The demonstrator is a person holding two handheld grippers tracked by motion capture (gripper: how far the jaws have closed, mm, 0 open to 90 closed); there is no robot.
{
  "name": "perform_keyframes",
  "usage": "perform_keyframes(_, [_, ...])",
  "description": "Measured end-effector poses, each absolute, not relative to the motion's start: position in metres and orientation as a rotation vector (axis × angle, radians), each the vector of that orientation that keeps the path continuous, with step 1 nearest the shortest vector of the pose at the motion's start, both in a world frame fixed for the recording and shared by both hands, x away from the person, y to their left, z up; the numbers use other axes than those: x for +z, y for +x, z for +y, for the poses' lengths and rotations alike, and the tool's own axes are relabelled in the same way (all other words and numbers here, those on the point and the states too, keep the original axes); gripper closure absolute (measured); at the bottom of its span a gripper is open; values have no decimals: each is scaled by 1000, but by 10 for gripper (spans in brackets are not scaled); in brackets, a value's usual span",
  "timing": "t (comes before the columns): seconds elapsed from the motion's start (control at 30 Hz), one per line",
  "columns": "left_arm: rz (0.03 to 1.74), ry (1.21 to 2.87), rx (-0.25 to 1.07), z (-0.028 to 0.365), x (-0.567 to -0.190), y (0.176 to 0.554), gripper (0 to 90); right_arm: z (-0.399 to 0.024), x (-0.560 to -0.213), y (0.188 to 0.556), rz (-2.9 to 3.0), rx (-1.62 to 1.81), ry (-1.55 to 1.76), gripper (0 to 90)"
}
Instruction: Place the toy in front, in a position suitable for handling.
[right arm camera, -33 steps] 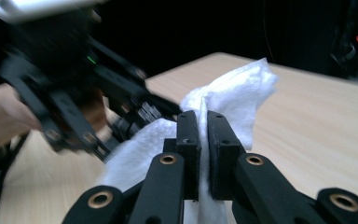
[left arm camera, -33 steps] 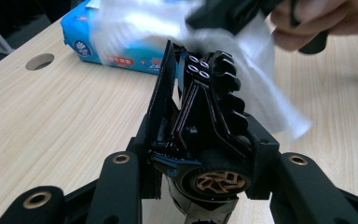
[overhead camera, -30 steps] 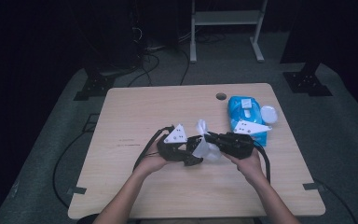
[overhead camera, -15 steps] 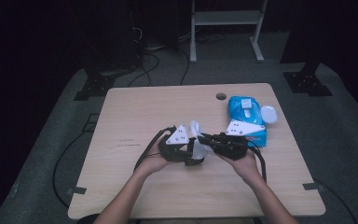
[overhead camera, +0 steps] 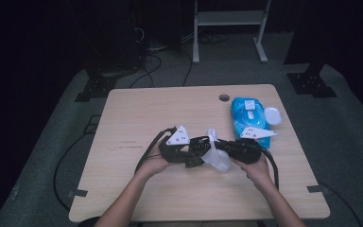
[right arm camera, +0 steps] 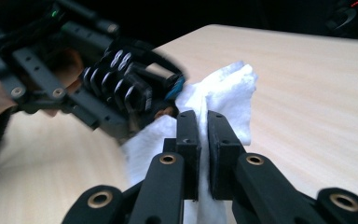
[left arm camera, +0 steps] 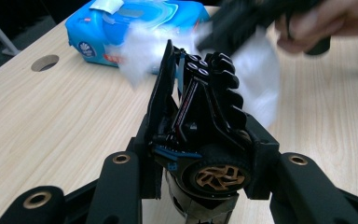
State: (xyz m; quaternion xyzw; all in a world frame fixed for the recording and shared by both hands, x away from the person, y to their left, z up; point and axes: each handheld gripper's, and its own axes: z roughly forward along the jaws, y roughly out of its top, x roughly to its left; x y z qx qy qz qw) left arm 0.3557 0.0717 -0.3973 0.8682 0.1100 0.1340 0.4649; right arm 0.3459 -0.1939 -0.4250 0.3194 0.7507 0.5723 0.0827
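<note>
My left gripper is shut on a black toy car with a bronze wheel, gripping it by its sides and holding it upright over the table. My right gripper is shut on a white wipe that drapes against the toy car. In the high view the left gripper and right gripper meet tip to tip near the table's middle front, with the wipe hanging between them.
A blue pack of wipes lies at the back right of the wooden table, with a white round lid beside it. A cable hole sits near the far edge. Cables trail from both grippers.
My right gripper has moved slightly down and along the toy car with the wipe in it. The left gripper has stayed in place with the car.
</note>
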Motion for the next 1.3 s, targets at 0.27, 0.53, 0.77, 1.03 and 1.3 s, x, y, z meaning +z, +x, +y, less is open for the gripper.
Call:
perform_keyframes(0.27, [285,2095,319,68,-400,355,576,-191,-414,343,2216,1769,897,840])
perform_keyframes(0.53, [300,2081,305,74,-405,354,576,-184,-405,339,2216,1758,842,841])
perform_keyframes(0.77, [359,2041,265,92,-415,353,575,-170,-407,342,2229,1761,812,841])
perform_keyframes(1.03, [380,2071,240,116,-425,349,575,-150,-420,346,2298,1691,795,840])
perform_keyframes(1.3, [404,2135,240,126,-442,351,596,-140,-433,346,2330,1559,769,838])
